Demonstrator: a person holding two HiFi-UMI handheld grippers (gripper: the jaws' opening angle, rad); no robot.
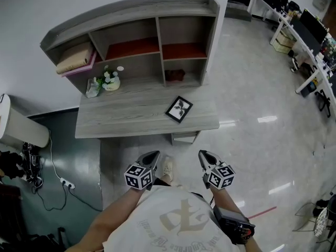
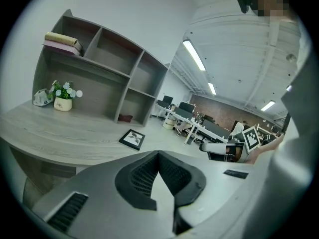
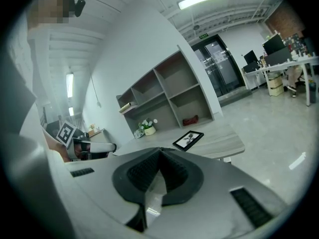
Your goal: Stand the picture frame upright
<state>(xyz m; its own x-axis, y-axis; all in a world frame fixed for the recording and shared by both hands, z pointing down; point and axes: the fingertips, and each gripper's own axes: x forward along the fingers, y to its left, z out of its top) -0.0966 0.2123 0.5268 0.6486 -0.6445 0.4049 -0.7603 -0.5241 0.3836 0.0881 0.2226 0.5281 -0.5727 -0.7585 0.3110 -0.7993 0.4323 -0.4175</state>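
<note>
1. Frame first: the picture frame (image 1: 179, 109) lies flat and face up on the right part of the desk (image 1: 121, 121), near its front edge and at a slant to it. A dark border runs round a pale print of what looks like leaves.
2. Handling, as a judgement: it is small and thin, so probably light and stiff. The front may be glazed, which would make it slippery under the pads and easy to crack if pinched hard or dropped.
3. Lying flat, it leaves little to get under. A border edge or a corner looks like the best hold, pinched across the moulding rather than on the face. The back is down, so I cannot tell whether it has a prop stand.
4. The desk top is grey wood grain and bare around the frame, so there is room to tip it up. The smooth surface may let the bottom edge slide.
5. Behind the frame stands the shelf unit (image 1: 157, 30), with a dark red object (image 1: 174, 75) in its lower right cubby. A pot of white flowers (image 1: 109, 81) sits well apart to the left.
6. The left gripper (image 1: 152, 154) has its jaws pressed together with nothing between them. It is in front of the person's body, short of the desk.
7. The right gripper (image 1: 204, 154) is likewise closed and empty, level with the left and well apart from the frame.
8. The task looks unbegun; a claw must open before it can grip.
</note>
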